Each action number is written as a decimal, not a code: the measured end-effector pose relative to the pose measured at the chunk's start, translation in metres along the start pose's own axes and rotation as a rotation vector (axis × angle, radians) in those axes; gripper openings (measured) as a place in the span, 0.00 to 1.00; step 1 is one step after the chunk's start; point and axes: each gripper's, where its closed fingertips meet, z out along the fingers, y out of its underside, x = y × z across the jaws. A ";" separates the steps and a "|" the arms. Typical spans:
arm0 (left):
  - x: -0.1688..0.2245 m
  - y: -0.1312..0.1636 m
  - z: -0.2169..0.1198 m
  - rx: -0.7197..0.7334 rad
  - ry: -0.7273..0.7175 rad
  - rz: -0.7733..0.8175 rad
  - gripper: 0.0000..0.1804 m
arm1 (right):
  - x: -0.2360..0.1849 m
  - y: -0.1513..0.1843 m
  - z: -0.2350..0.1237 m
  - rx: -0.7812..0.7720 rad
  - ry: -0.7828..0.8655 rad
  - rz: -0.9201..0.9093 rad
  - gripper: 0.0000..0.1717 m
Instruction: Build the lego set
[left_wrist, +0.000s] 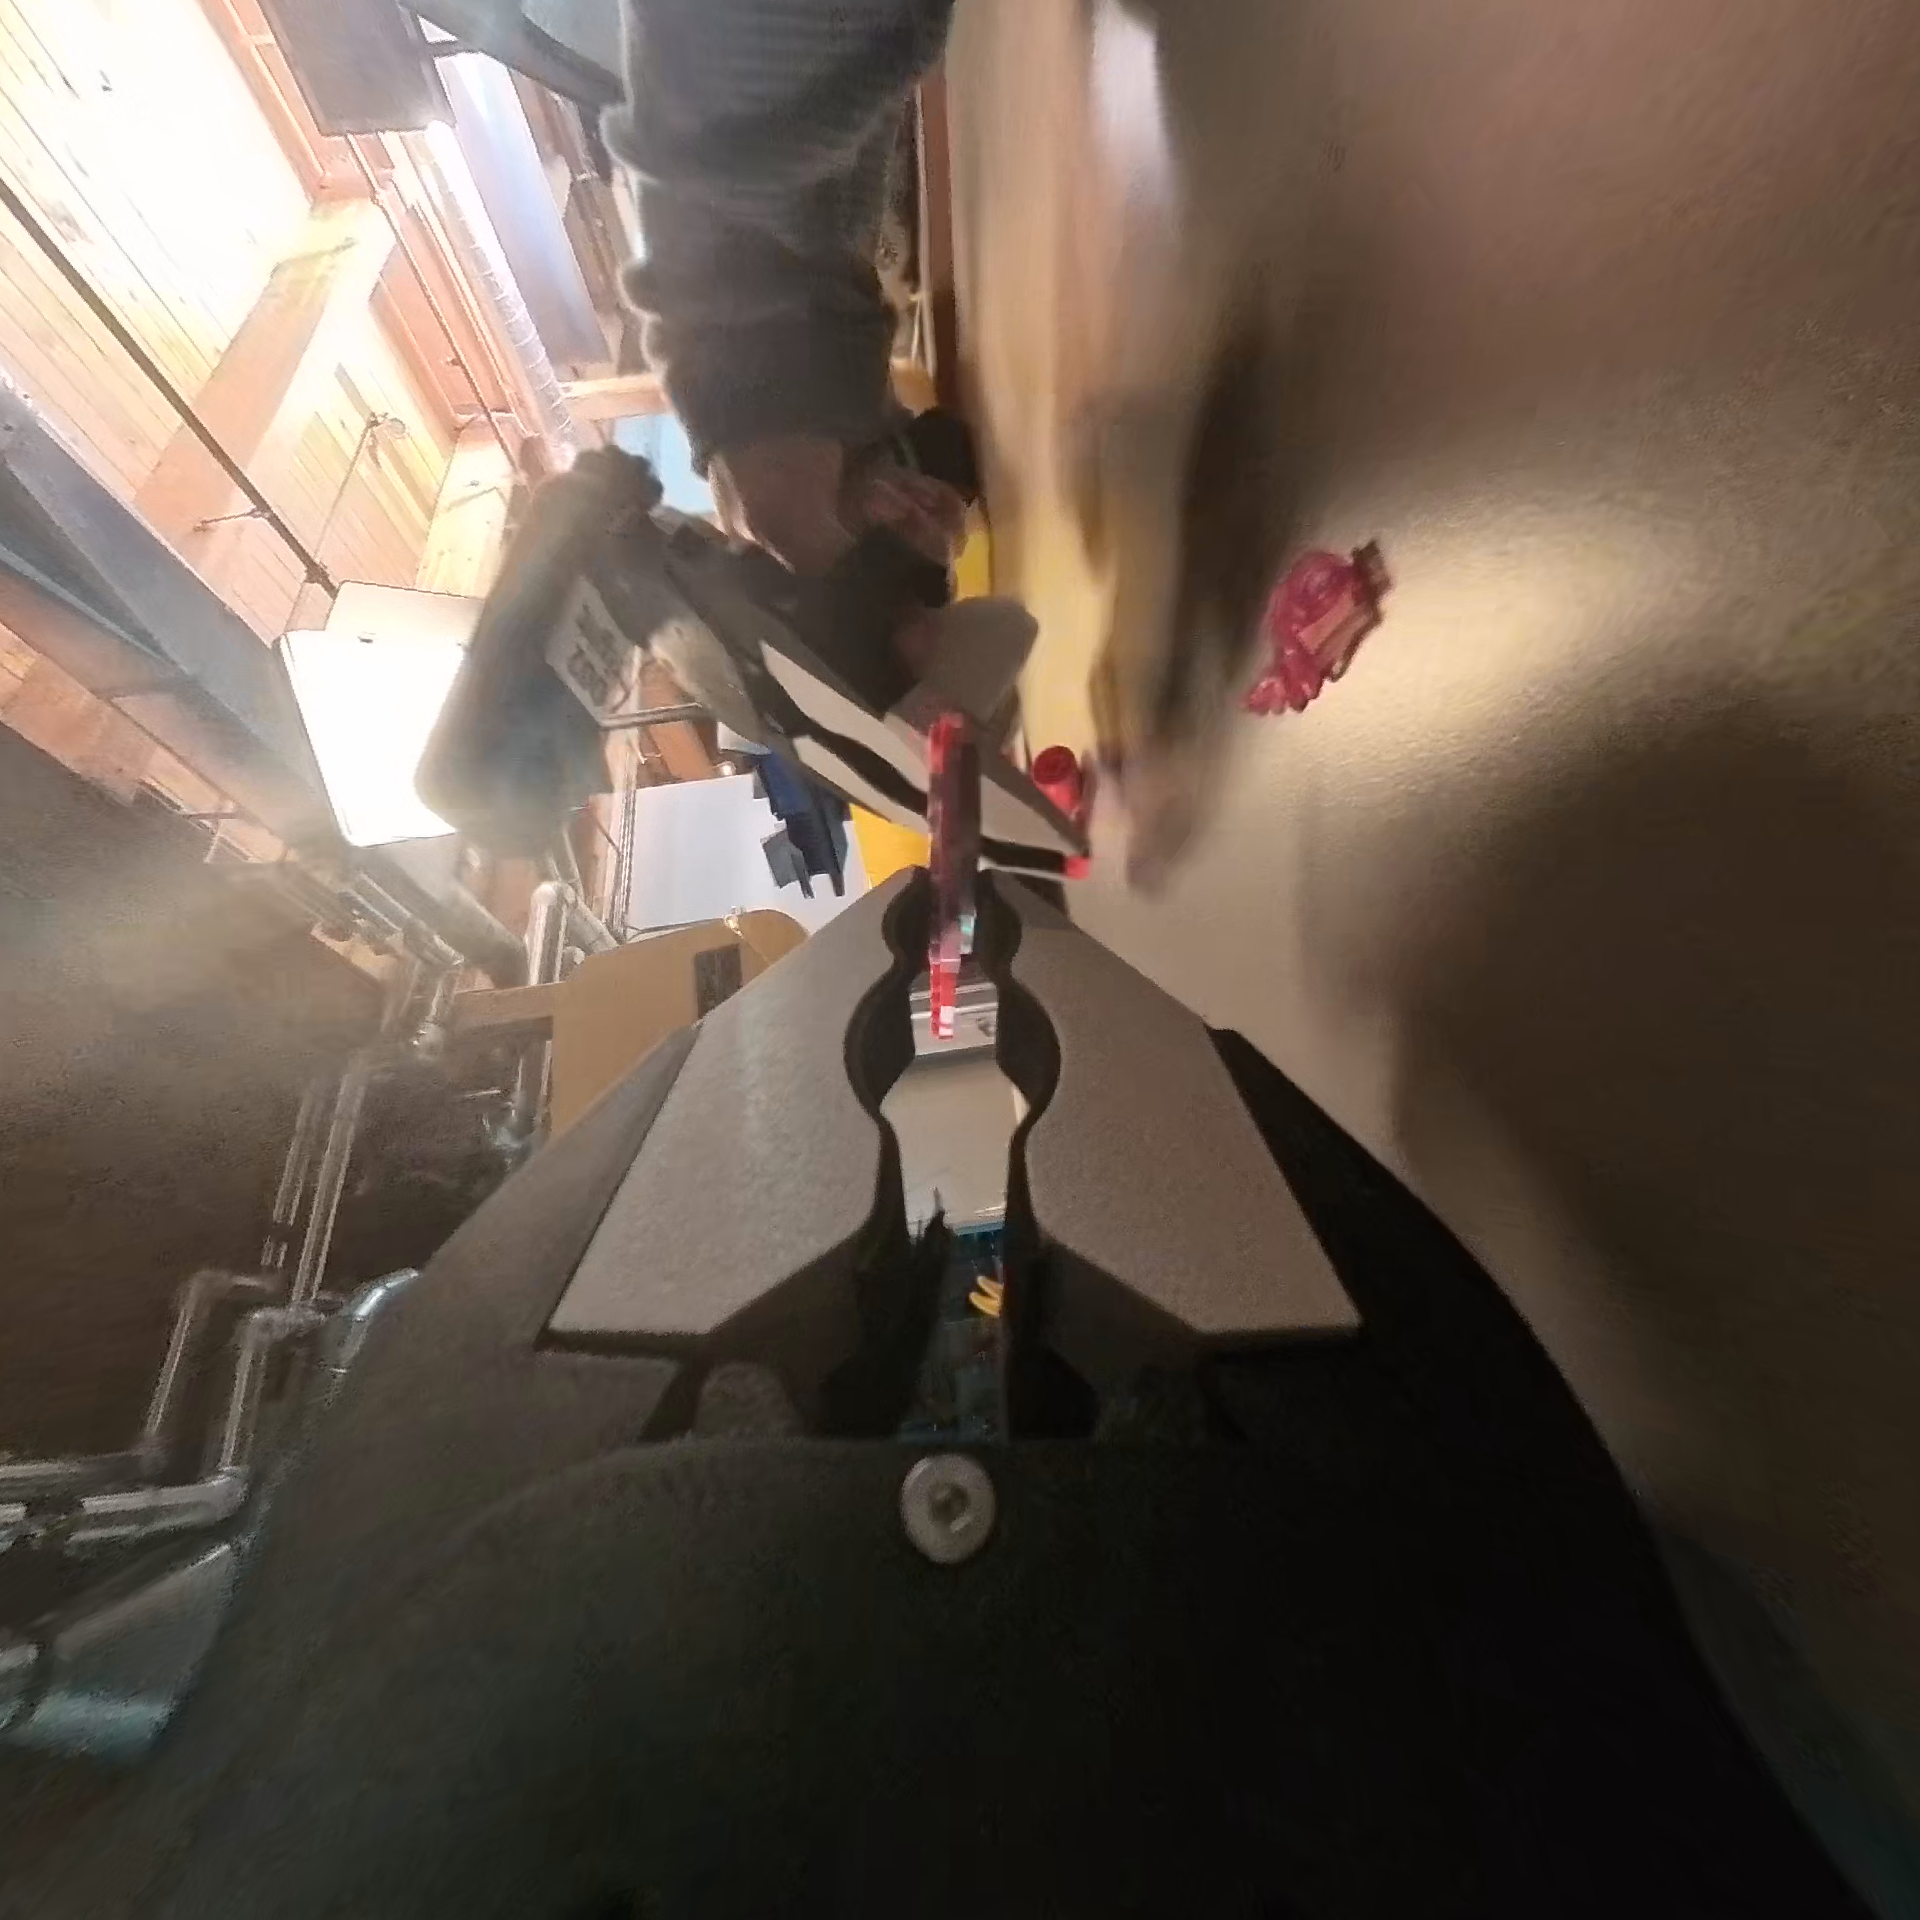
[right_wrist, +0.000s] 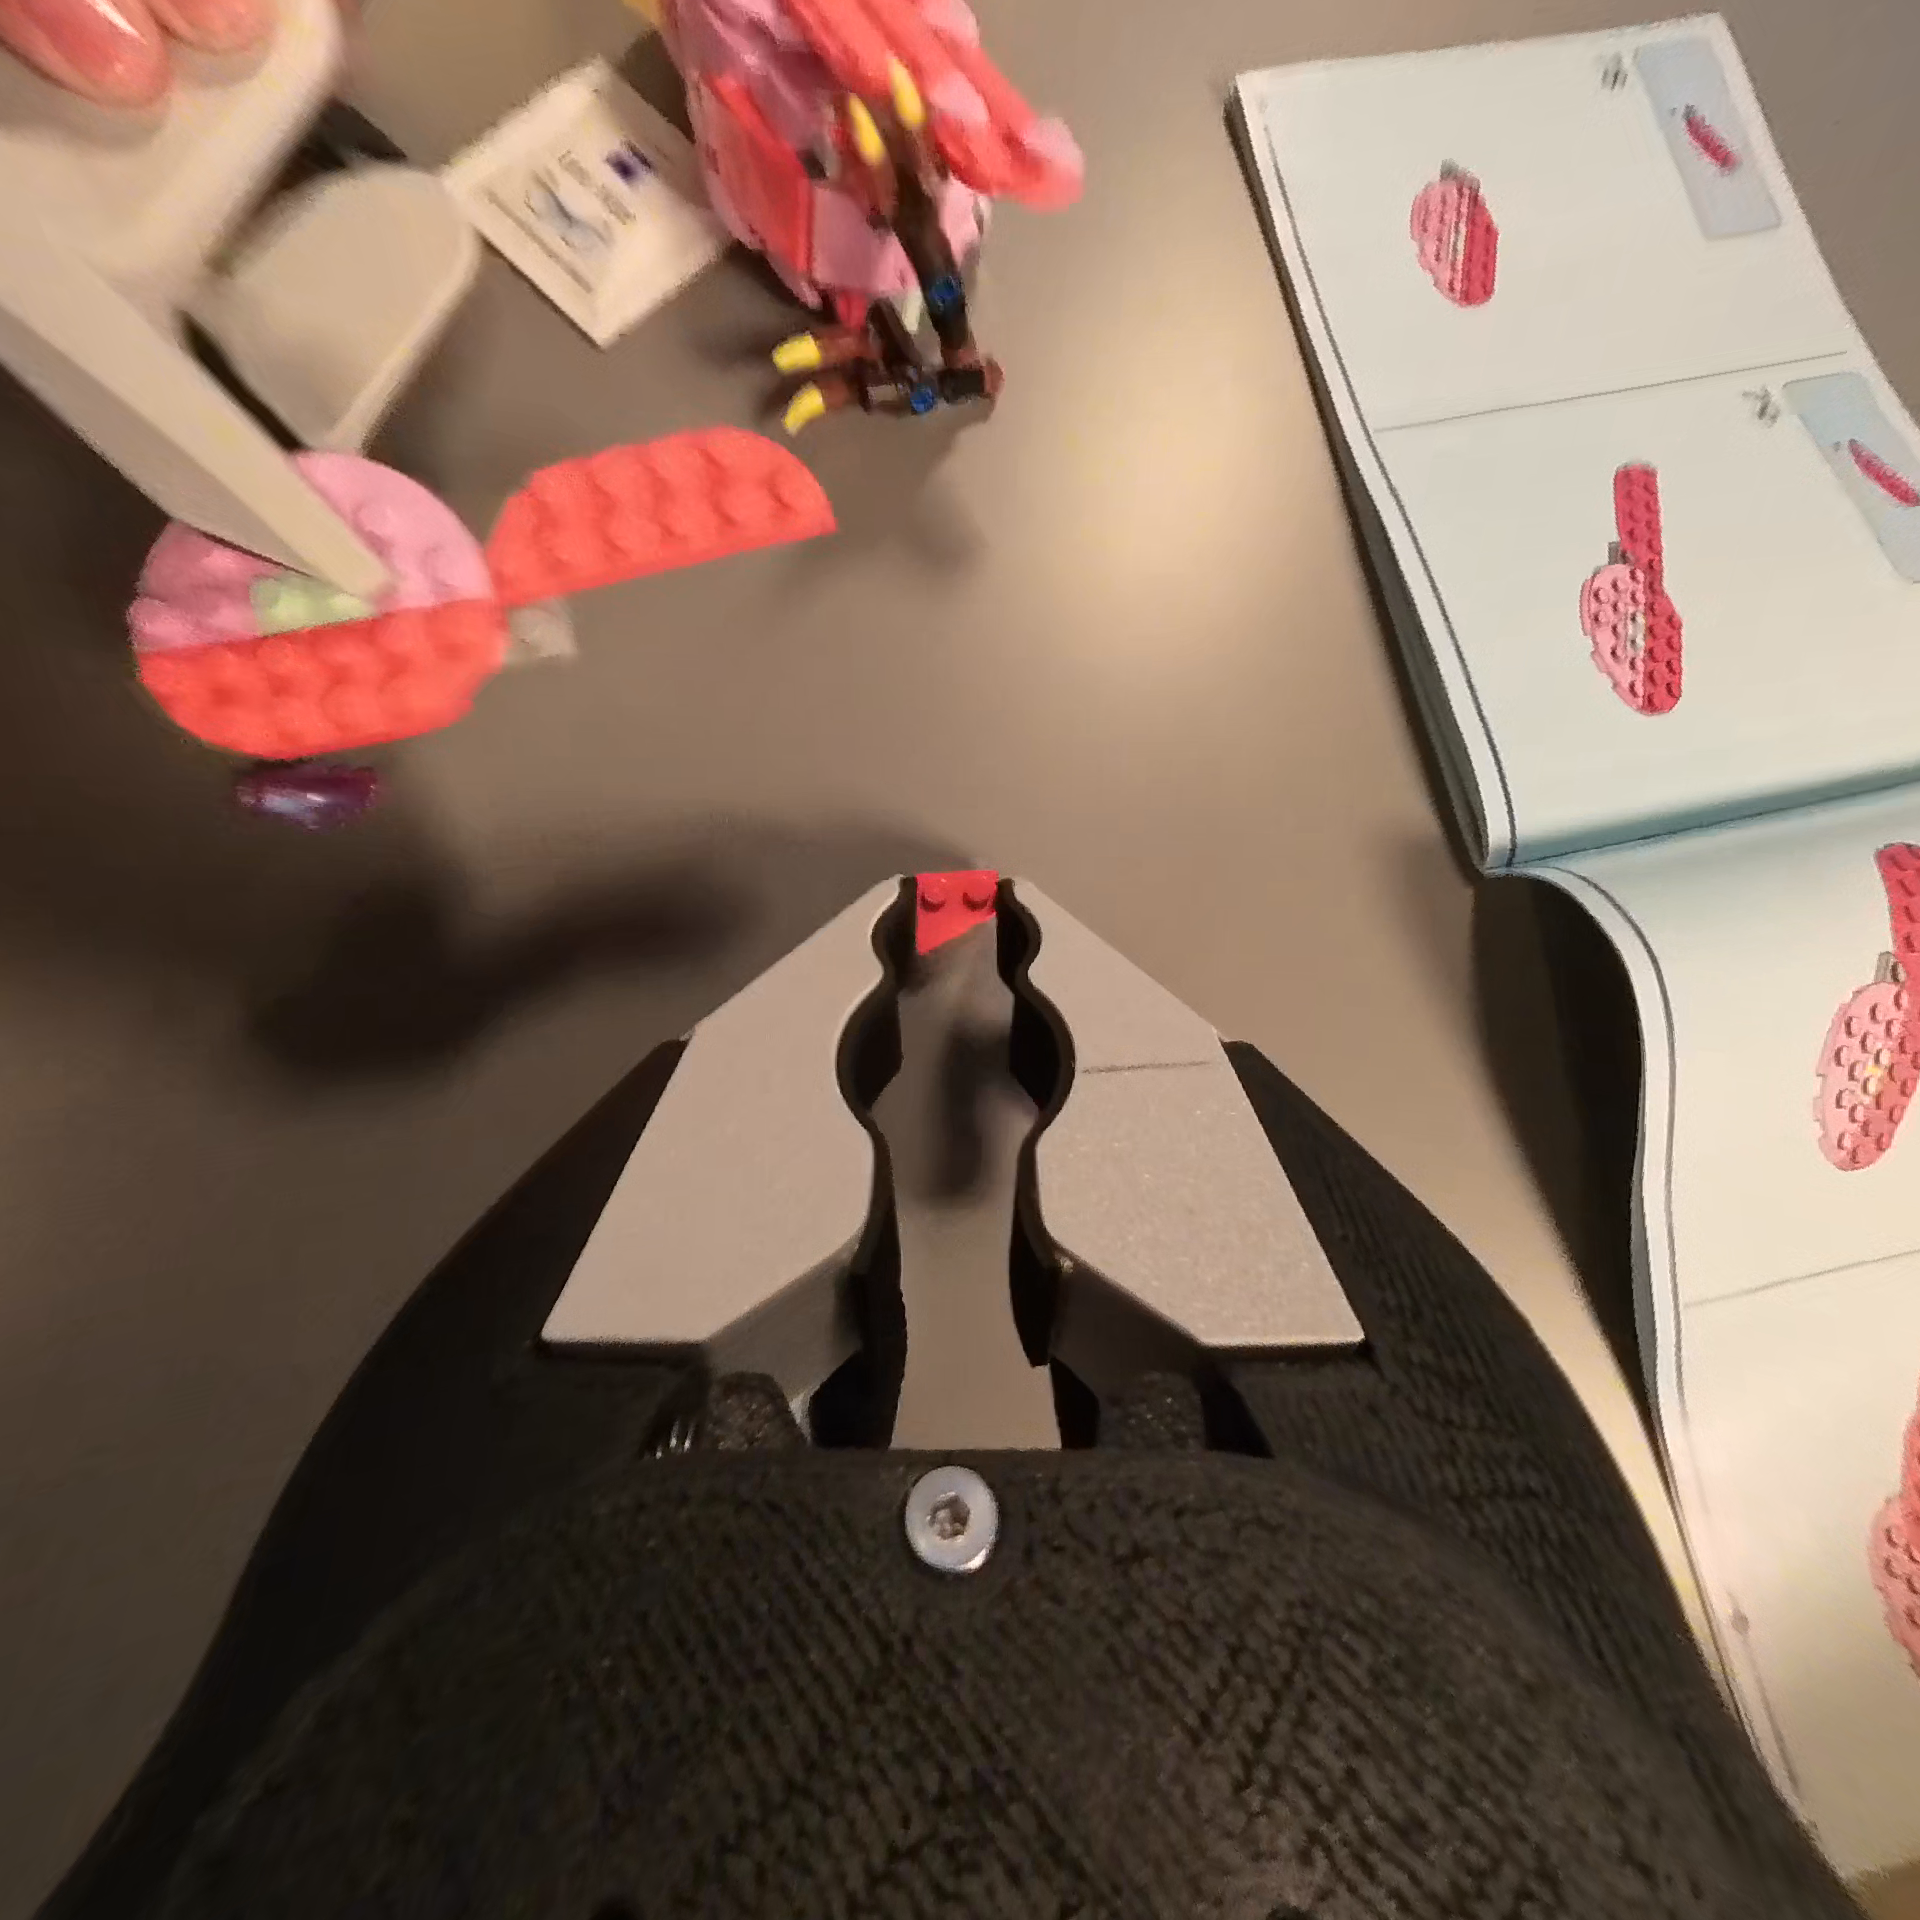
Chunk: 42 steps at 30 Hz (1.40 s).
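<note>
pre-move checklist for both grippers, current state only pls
1. Right gripper shut on small red wedge plate, pinched at the fingertips: ok.
2. Left gripper shut on pink-and-red plate assembly, held edge-on between its fingers: ok.
3. Wedge plate seated squarely: cannot tell; only its tip end sits between the pads.
4. Studs of the assembly visible from the right wrist view: ok, though blurred.
5. Instruction booklet open on the table, away from both grippers: ok.
6. Loose purple piece lies just below the assembly: not ok if that spot must be free.
</note>
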 end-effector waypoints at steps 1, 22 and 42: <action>-0.001 0.000 0.000 0.001 -0.004 -0.001 0.04 | -0.006 -0.009 -0.005 0.047 -0.019 0.004 0.07; -0.014 -0.009 -0.002 0.006 -0.091 0.075 0.04 | -0.064 -0.063 -0.029 0.118 0.003 -0.164 0.07; -0.014 -0.012 -0.002 0.016 -0.097 0.082 0.04 | -0.066 -0.062 -0.030 0.130 0.014 -0.153 0.07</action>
